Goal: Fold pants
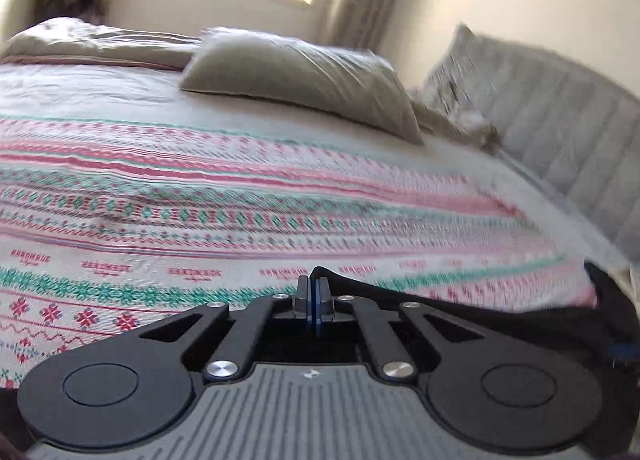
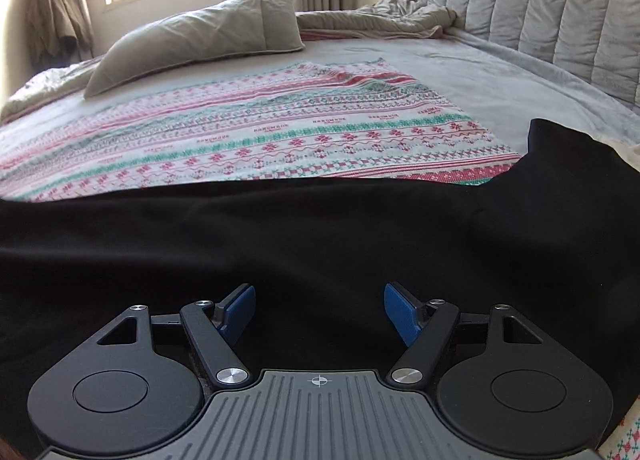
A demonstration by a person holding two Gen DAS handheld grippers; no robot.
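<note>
Left gripper (image 1: 313,302): we are seeing blue pads pressed together, pinching a raised edge of the black soft-fabric pants (image 1: 460,300), likely to lift it for folding.
Right gripper (image 2: 319,312): jaws are standing apart, nothing clamped, hovering over cloth.
Pants: lying spread across the striped patterned blanket (image 2: 248,128) on the bed.

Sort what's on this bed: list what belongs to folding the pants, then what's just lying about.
Belongs to the job:
black pants
left gripper, shut on a pants edge
right gripper, open above the pants

Just lying about:
patterned blanket under the pants
grey pillow
crumpled bedding by the headboard
</note>
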